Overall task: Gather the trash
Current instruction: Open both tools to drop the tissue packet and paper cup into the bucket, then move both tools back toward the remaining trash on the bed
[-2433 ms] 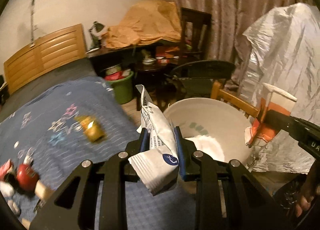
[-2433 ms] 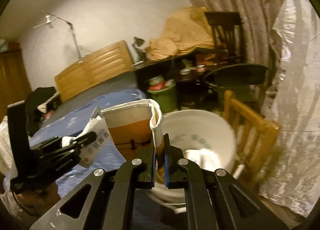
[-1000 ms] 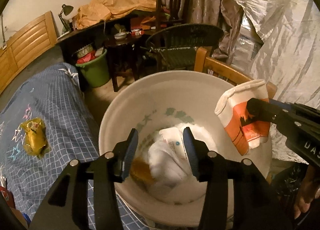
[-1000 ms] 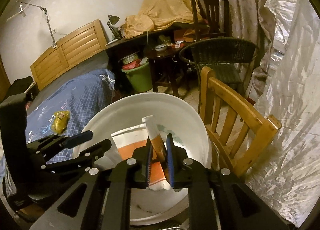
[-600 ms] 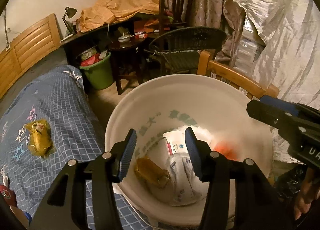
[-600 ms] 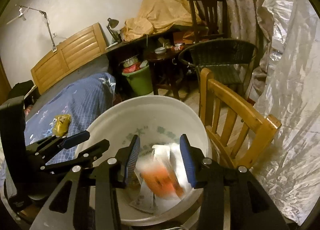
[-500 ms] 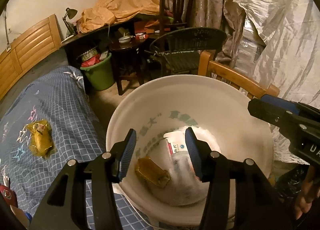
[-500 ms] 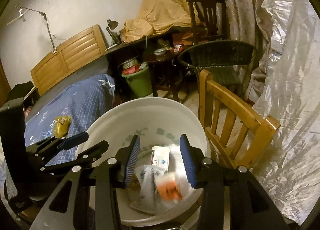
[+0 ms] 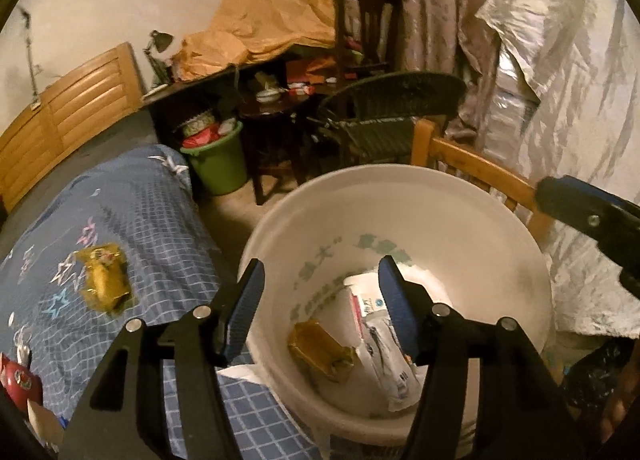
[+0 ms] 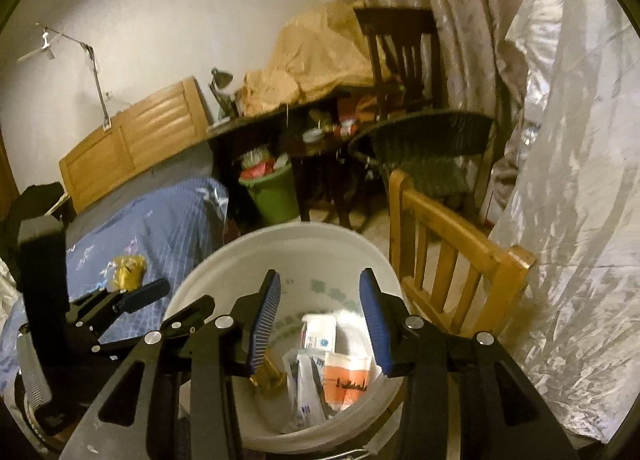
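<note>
Left wrist view looks down into the white bucket (image 9: 472, 227), where the white packet (image 9: 384, 344) and a brown wrapper (image 9: 320, 352) lie at the bottom. A moment ago the left tongs (image 9: 320, 304) pinched that packet and the right tongs (image 10: 320, 316) pinched an orange and white paper cup (image 10: 344, 380); both pieces have dropped in, and both pairs of jaws have just been opening, with nothing between them. They now stand spread and empty above the bucket mouth. The cup lies crumpled on its side beside the packet, against the near wall, seen through the right wrist view.

So two pieces of trash are collected, and the hands are free for the next pick. A yellow wrapper (image 9: 104, 280) is left on the blue checked bed cover (image 9: 160, 219), well apart from the bucket, crinkled and flat. A red item (image 9: 18, 380) sits at the cover's near edge; I cannot tell what it is. I judge the yellow wrapper the likely next target
</note>
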Demonstrator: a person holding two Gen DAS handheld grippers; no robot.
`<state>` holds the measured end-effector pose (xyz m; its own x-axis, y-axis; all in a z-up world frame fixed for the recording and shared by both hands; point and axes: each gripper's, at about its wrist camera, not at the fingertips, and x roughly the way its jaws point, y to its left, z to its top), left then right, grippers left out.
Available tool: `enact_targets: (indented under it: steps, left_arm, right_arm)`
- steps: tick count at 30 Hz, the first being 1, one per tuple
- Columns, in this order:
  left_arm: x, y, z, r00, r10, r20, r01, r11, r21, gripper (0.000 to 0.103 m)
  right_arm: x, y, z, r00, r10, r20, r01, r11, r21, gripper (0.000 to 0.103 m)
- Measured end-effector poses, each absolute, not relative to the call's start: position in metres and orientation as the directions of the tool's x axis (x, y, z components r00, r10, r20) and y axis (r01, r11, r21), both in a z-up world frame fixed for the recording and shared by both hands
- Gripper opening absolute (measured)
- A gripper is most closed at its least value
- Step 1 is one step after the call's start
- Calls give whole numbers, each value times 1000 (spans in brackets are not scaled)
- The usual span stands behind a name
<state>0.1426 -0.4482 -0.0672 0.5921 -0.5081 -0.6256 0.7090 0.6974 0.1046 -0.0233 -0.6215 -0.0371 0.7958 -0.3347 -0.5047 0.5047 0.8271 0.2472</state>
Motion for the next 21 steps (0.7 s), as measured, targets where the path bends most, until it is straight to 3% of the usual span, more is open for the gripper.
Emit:
enact_targets:
  steps: [2,7,10,15,21]
  left_arm:
    - [139,-437,-61,634,-504,-587,680,725,111,60]
    - [127,-408,-47,713,-498,-493,623,773,119,68]
    - [122,-384,-40,736,-495,-462,601,792,109,72]
    - [115,-339,-34,760,-480,-438,571,815,96,77]
    - [112,-286,-25,780,-455,-430,528,847,61,80]
  right_arm:
    - [-33,-611,-33,804,-380,-457,523,818,239,43]
    - [-59,-581,-27,803,-490,-341,576,784,230,69]
    - [-70,-557,-25,810,-515,-280,576,788,217,74]
    - [-70,-517,-23,820,-521,-236,562,811,163,77]
    - [-52,-485,-29,840,-450,-303,516,835,193,77]
